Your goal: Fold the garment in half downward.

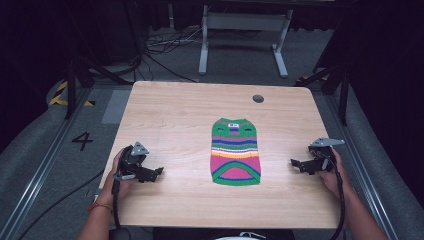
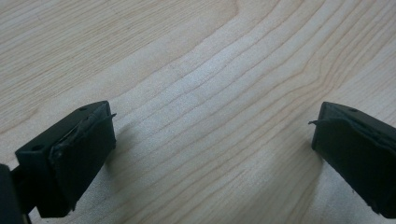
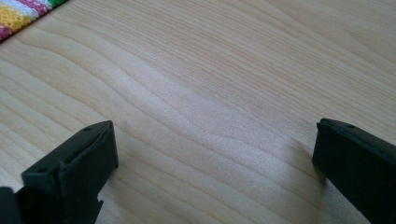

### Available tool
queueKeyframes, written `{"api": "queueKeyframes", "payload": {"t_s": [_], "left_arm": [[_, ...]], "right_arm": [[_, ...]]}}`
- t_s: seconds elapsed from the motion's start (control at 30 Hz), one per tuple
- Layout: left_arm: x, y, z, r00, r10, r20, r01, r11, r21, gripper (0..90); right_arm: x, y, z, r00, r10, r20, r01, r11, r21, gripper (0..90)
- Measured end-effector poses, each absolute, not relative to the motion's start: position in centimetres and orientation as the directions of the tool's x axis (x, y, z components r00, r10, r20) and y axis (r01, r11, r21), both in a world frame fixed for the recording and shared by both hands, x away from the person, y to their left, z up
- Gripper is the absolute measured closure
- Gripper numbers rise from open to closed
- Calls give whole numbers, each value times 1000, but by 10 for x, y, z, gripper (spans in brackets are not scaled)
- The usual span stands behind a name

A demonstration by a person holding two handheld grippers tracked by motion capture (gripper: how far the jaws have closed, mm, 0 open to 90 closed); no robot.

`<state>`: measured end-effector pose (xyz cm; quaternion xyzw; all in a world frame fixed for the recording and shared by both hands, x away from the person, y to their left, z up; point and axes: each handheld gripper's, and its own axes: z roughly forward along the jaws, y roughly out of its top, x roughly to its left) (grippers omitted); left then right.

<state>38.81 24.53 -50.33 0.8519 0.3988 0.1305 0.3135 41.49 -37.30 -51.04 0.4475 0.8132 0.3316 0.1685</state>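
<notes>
Dark room, grey carpeted floor (image 1: 45, 150) with a painted "4" (image 1: 82, 141) to the left of the table and loose cables (image 1: 165, 47) beyond its far edge, near a white metal frame (image 1: 244, 30). Light wood-grain table (image 1: 170, 115), round cable grommet (image 1: 258, 98) near the far edge. A small striped knit sweater (image 1: 235, 151) lies flat at the table's centre, slightly right of the midline, collar and white label toward the far side, bands of green, blue, pink, yellow and white. I hold my left hand-held gripper (image 1: 150, 173) low over the near-left part of the table, jaws pointing right toward the sweater and well apart from it; my left hand (image 1: 122, 167) wraps its body. In the left gripper view the jaws are spread wide over bare wood, nothing between them. My right hand-held gripper (image 1: 298, 163) sits near the right edge, jaws pointing left toward the sweater, also apart from it; right hand (image 1: 332, 172) behind it, cable (image 1: 342, 200) trailing along my forearm. In the right gripper view the jaws stand wide apart over bare wood, with a corner of the sweater's knit at the top left.
</notes>
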Motion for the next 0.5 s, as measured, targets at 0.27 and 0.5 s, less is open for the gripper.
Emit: {"api": "queueKeyframes", "payload": {"t_s": [0.27,0.5], "left_arm": [[389,248,-504,633,773,-36,609,-469,639,0],[388,248,-504,626,779,-32,611,-465,641,3]], "right_arm": [[412,-373,-510,-535,845,20,619,375,690,1],[409,-377,-510,-560,828,23,608,392,691,2]]}}
